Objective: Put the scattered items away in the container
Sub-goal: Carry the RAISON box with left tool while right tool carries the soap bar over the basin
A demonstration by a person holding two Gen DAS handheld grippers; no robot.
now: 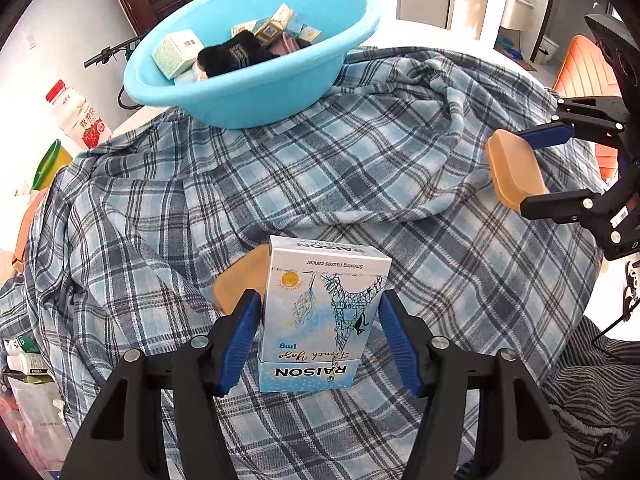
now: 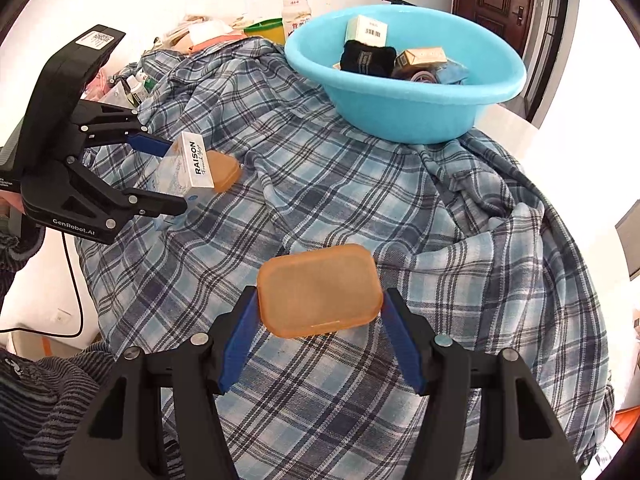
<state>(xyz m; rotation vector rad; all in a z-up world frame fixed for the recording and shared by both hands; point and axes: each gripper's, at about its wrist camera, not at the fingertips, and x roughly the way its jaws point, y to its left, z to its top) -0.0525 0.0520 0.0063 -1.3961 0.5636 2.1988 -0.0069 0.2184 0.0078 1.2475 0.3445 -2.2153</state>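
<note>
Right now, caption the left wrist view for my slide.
Left gripper grips pale blue cardboard cigarette pack above plaid cloth, turquoise plastic basin ahead.

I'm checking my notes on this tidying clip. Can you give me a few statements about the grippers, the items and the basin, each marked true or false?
1. The left gripper holds a cigarette pack. True.
2. The right gripper is empty. False: it holds an orange case.
3. The blue basin already has items in it. True.
4. The basin sits on bare wood. False: it rests on a plaid cloth.
5. A second orange case lies on the cloth beside the pack. True.
</note>
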